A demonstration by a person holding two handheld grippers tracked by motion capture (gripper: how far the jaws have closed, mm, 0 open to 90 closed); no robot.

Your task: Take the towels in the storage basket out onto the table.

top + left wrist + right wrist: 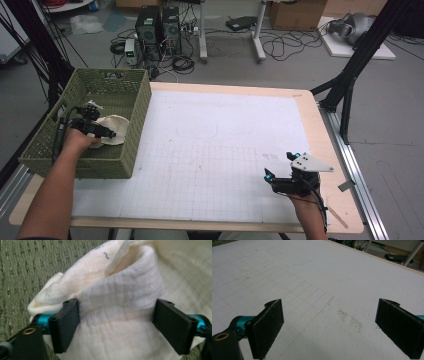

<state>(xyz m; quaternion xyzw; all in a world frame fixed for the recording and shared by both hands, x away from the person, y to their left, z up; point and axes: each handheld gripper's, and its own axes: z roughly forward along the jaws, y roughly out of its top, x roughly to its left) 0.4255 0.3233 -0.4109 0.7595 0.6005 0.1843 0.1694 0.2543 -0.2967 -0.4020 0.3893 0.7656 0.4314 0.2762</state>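
High view: left gripper (102, 133) inside green basket (131, 145) at desk's left edge, jaws wide around cream cloth (117, 302); right gripper (280, 167) spread wide, holding nothing, near front-right corner.

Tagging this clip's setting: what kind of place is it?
Likely a lab or workshop data-collection bench: a gridded white table framed by black rig struts, with desktop computers and loose cables on a bare floor behind.

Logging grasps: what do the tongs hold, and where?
Left tongs straddle a bunched fold of the cream cloth in the basket; a firm hold cannot be told. Right tongs: nothing.
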